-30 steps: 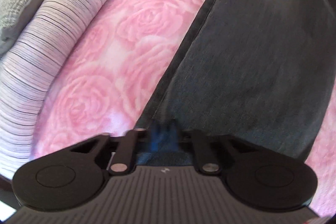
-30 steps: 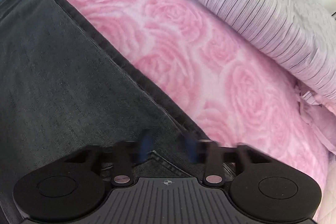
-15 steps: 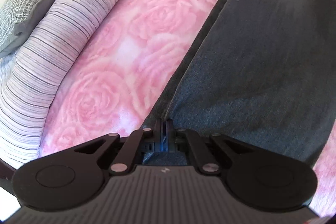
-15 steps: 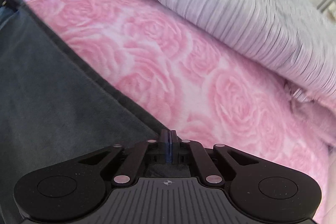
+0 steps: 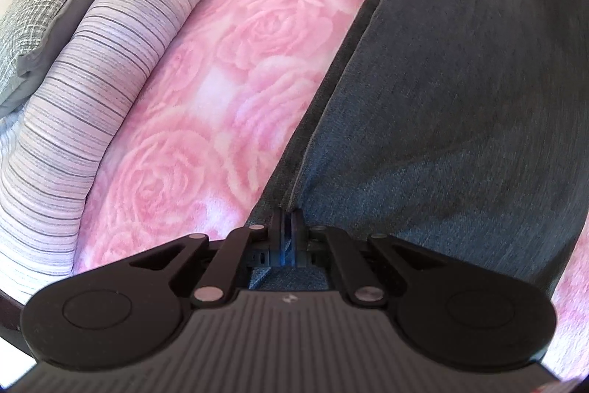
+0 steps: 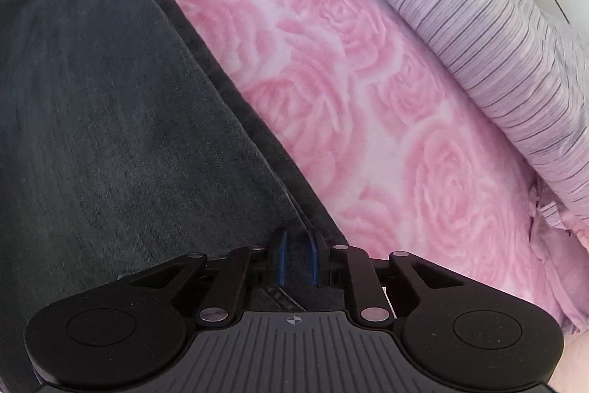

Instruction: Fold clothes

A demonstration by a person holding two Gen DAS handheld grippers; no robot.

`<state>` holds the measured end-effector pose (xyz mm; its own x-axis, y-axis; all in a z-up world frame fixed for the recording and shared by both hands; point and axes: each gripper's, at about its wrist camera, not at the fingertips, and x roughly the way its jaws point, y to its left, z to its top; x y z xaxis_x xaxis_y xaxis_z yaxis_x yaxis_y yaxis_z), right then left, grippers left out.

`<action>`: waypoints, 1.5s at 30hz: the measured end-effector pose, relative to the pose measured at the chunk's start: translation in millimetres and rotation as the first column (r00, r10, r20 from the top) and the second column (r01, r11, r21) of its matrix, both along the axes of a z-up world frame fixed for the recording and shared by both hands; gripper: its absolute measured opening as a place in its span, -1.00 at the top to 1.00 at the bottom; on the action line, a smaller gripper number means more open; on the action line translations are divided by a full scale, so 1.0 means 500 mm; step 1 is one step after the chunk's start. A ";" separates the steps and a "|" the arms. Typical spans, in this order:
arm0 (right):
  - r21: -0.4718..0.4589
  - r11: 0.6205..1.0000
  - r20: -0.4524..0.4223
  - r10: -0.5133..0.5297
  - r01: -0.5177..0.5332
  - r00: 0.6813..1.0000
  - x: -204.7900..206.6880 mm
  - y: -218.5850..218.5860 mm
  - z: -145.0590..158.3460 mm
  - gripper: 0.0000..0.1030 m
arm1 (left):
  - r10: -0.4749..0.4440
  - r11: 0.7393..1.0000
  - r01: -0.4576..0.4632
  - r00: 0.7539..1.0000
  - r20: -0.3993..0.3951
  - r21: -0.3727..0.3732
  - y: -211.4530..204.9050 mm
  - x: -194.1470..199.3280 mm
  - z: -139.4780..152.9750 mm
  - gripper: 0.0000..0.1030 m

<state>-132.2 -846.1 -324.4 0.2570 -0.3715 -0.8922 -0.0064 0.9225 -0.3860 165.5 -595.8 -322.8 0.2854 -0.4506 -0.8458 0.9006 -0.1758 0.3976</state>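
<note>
Pink rose blanket (image 5: 228, 69) covers the bed; striped duvet (image 5: 110, 69) lies along its edge. Dark jeans (image 5: 460, 91) lie flat on the blanket. Left gripper (image 5: 286, 227) is clamped on the jeans' seam edge. Right gripper (image 6: 297, 245) stands slightly parted over the jeans' edge.

A second ago my left hand-held gripper (image 5: 286, 215) was blurred and a little apart over the hem of the jeans (image 5: 460, 98); now I have its jaws pinched together on that edge seam. My right hand-held gripper (image 6: 297, 234) closed fully half a second back, and since then I see its jaws parted slightly, with denim in the gap.
</note>
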 end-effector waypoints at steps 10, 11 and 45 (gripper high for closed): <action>-0.042 0.998 0.050 -0.043 0.045 0.998 -0.003 0.005 -0.007 0.75 | 0.093 0.995 -0.093 0.996 0.005 -0.029 -0.010 0.007 -0.004 0.90; -0.053 0.996 0.055 -0.068 0.070 0.996 -0.009 0.013 -0.001 0.61 | 0.089 0.996 -0.089 0.996 0.010 -0.025 -0.005 0.008 0.000 0.88; 0.435 0.523 0.490 -0.821 0.733 0.294 -0.240 0.446 0.002 -0.56 | -0.421 0.905 0.406 0.898 -0.127 -0.127 -0.037 -0.452 0.069 0.97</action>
<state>-252.4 -623.0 -323.5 0.3507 -0.6112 -0.7096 0.9109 0.3985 0.1069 -60.3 -614.1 -288.4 -0.0692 -0.5805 -0.8113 0.8044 -0.5135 0.2987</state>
